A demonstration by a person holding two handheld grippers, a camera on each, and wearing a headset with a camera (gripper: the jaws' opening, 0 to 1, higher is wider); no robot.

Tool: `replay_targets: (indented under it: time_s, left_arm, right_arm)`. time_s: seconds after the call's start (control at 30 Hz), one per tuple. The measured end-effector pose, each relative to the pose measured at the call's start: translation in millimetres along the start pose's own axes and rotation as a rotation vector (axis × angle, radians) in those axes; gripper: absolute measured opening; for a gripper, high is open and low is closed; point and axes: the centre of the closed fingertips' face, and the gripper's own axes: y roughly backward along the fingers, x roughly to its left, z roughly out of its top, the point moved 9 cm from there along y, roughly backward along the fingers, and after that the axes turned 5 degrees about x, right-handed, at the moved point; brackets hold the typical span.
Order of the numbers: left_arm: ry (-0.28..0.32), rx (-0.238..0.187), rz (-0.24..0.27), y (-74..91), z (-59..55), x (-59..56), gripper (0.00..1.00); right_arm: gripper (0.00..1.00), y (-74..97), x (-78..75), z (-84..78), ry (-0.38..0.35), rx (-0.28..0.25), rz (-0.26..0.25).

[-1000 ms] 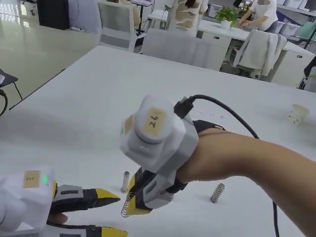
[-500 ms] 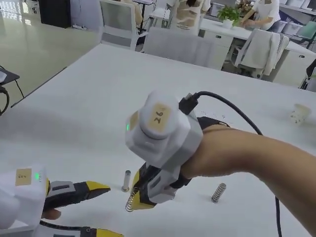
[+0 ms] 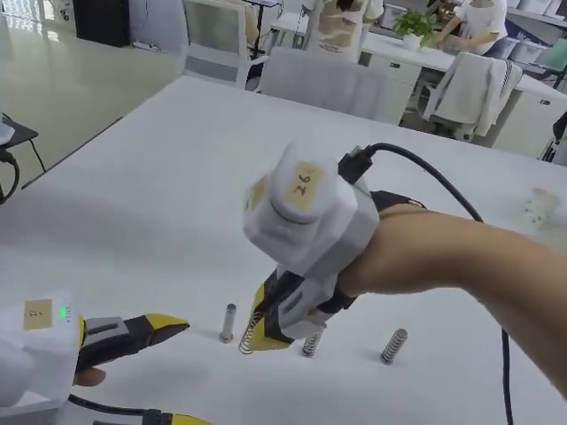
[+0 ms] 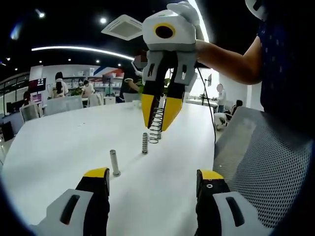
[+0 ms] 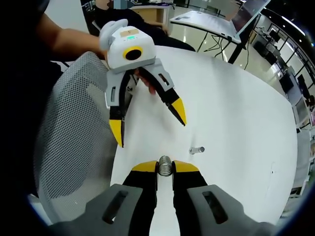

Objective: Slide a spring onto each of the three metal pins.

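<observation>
My right gripper [image 3: 264, 338] hangs over the white table [image 3: 159, 195], shut on a steel spring [image 3: 251, 330] that points down and left. Just left of that spring stands a bare metal pin [image 3: 229, 322]. To the right, one spring [image 3: 312, 342] and a second spring [image 3: 393, 345] stand upright. My left gripper [image 3: 195, 372] is open at the bottom left, short of the pin. In the left gripper view my own gripper [image 4: 153, 177] is open before the bare pin [image 4: 114, 162], a standing spring [image 4: 144, 142] and the right gripper [image 4: 158, 130]. The right gripper view has its gripper [image 5: 166, 170] clamping the spring [image 5: 165, 164].
A grey mesh chair [image 4: 256, 157] sits close by the table's near edge. More chairs [image 3: 319, 84] line the far edge, with people at desks beyond. A small white cup [image 3: 540, 205] stands at the far right of the table.
My right gripper has lifted the spring and carried it a little right, from beside the bare pin's base to near its top. The left gripper has drawn back slightly left.
</observation>
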Motion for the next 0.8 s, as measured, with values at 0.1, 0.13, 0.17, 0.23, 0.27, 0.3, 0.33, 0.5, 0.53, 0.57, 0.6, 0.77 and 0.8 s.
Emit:
replay_targets:
  time_s: [0.1, 0.13, 0.17, 0.23, 0.27, 0.3, 0.33, 0.5, 0.53, 0.57, 0.6, 0.77, 0.8]
  left_arm:
    - [0.007, -0.001, 0.004, 1.0, -0.7, 0.4, 0.7]
    - [0.007, -0.002, 0.006, 1.3, -0.8, 0.4, 0.7]
    - [0.007, -0.001, 0.007, 1.5, -0.8, 0.5, 0.71]
    - [0.009, 0.0, 0.008, 2.0, -1.0, 0.3, 0.72]
    - [0.01, 0.0, 0.008, 2.1, -1.1, 0.4, 0.72]
    - [0.01, 0.0, 0.01, 2.1, -1.2, 0.4, 0.73]
    - [0.012, -0.001, 0.011, 2.1, -1.2, 0.4, 0.73]
    - [0.014, -0.001, 0.009, 1.0, -1.7, -1.2, 0.74]
    - [0.013, -0.001, 0.009, 0.7, -1.8, -1.4, 0.74]
    - [0.014, -0.001, 0.009, 0.6, -1.9, -1.5, 0.74]
    - [0.016, -0.001, 0.009, 0.4, -2.0, -1.4, 0.74]
    - [0.016, -0.004, 0.011, 0.1, -1.8, -0.7, 0.75]
    - [0.015, -0.003, 0.012, 0.1, -1.8, -0.5, 0.75]
  right_arm:
    - [0.09, 2.9, -6.5, -0.7, -0.006, 0.004, -0.009]
    - [0.09, 3.5, -7.8, -0.8, -0.006, 0.007, -0.012]
    - [0.09, 4.2, -9.1, -0.9, -0.004, 0.009, -0.016]
    - [0.09, 6.0, -13.0, -0.4, -0.005, 0.01, -0.019]
    - [0.09, 6.8, -14.9, 0.0, -0.004, 0.009, -0.021]
    - [0.09, 7.1, -16.2, 0.4, -0.004, 0.009, -0.023]
    - [0.09, 7.2, -18.2, 0.9, -0.004, 0.011, -0.023]
    - [0.09, 6.9, -28.2, 2.9, -0.003, 0.016, -0.032]
    - [0.09, 6.9, -29.2, 3.2, -0.003, 0.016, -0.032]
    - [0.09, 6.6, -32.1, 3.8, -0.006, 0.013, -0.031]
    - [0.09, 6.2, -34.1, 4.2, -0.01, 0.01, -0.03]
    - [0.09, -0.9, -45.6, 7.1, -0.018, 0.007, -0.034]
    - [0.09, -2.5, -47.2, 7.5, -0.02, 0.007, -0.035]
